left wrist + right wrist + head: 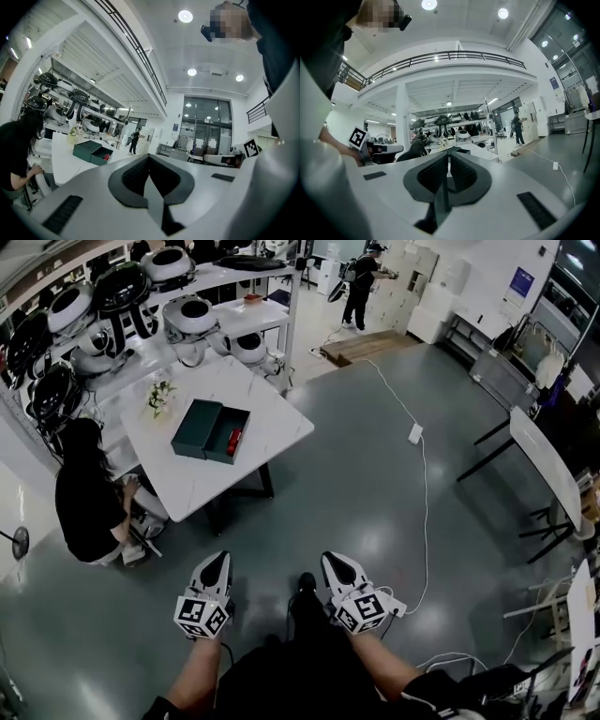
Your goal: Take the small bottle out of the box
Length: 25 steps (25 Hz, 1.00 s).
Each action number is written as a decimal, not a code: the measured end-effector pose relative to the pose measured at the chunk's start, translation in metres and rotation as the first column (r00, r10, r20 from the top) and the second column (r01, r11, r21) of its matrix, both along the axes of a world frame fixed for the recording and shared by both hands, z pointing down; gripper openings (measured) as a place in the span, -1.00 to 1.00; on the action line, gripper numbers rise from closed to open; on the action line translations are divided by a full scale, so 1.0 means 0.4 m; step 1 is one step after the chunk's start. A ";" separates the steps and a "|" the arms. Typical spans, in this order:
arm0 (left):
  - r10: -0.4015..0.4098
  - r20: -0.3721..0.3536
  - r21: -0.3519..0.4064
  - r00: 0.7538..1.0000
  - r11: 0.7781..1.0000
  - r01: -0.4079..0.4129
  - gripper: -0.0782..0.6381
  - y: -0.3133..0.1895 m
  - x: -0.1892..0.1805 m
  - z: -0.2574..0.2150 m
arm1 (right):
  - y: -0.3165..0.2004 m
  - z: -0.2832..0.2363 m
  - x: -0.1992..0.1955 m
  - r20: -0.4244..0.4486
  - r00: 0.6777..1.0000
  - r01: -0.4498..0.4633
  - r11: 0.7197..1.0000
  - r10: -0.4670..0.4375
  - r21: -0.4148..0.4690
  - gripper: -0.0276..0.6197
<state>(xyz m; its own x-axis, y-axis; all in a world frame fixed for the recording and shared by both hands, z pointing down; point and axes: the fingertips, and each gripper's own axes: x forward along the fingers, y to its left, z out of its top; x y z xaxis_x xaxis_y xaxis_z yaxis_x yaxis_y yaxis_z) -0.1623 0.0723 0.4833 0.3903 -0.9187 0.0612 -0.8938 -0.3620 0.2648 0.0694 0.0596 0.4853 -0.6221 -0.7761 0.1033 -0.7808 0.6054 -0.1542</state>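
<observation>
A dark green box (pixel 211 431) lies open on the white table (pixel 272 423), its lid beside it; something small and red (pixel 234 439), likely the small bottle, sits inside. The same box (pixel 91 152) shows far off in the left gripper view. My left gripper (pixel 217 562) and right gripper (pixel 333 560) are held low over the grey floor, well short of the table, both shut with nothing between the jaws. In the right gripper view the table's corner (pixel 480 149) is just beyond the jaws' tips.
A person in black (pixel 86 498) sits at the table's left side. A small flower pot (pixel 160 397) stands near the box. Shelves of helmet-like devices (pixel 112 296) line the back. A white cable with a socket block (pixel 414 434) crosses the floor. Another person (pixel 361 282) stands far off.
</observation>
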 end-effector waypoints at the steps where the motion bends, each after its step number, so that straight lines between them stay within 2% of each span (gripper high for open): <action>1: -0.006 0.001 -0.002 1.000 1.000 0.006 -0.74 -0.021 0.000 0.006 | -0.024 0.008 0.000 0.004 1.000 0.005 1.000 -0.005 -0.004 -0.79; 8: -0.043 0.010 -0.028 0.999 0.999 0.043 -0.74 -0.229 0.037 0.028 | -0.264 0.033 0.021 0.042 0.998 0.045 0.999 -0.044 -0.020 -0.79; 11: -0.045 -0.044 -0.031 0.998 0.999 0.044 -0.74 -0.341 0.054 0.016 | -0.385 0.011 0.028 0.056 0.995 0.078 0.997 -0.078 -0.010 -0.79; 13: -0.065 -0.055 -0.031 0.996 0.997 0.064 -0.74 -0.405 0.065 0.007 | -0.456 -0.003 0.040 0.058 0.993 0.102 0.995 -0.102 -0.004 -0.79; 22: -0.155 -0.004 -0.060 0.988 0.986 0.154 -0.74 -0.646 0.086 0.004 | -0.740 -0.017 0.075 0.075 0.978 0.195 0.980 -0.197 0.033 -0.79; 25: -0.171 0.018 -0.079 0.985 0.982 0.172 -0.74 -0.699 0.078 0.008 | -0.805 -0.001 0.071 0.079 0.973 0.216 0.976 -0.217 0.020 -0.79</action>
